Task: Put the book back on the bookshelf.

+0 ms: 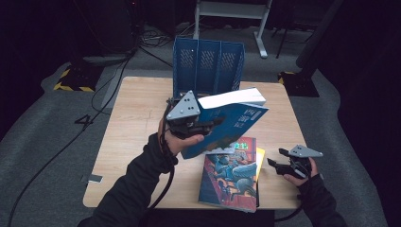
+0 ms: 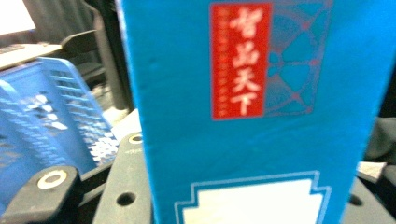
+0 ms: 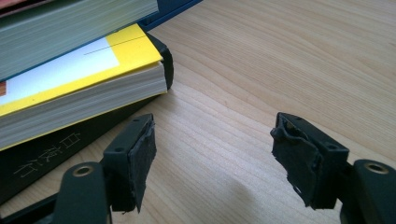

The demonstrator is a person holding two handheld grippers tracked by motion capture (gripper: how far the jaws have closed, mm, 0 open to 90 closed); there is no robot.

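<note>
The left hand-held gripper [image 1: 208,124] clamps the blue book [image 1: 236,118], lifted at 6 o'clock of the blue file rack [image 1: 208,66]; it should upright the spine before slotting. The right hand-held gripper [image 1: 279,158] idles unclenched above the counter [image 1: 137,123].

The place looked like a recording studio or lab set up for filming, not a home. A lone wooden table [image 1: 137,123] stood on grey carpet [image 1: 42,137], with black darkness all round it. Cables [image 1: 108,90] ran across the floor left of the table, yellow-and-black hazard tape [image 1: 71,86] marked a stand foot beyond its far-left corner, and a white metal frame [image 1: 236,14] stood behind it.
</note>
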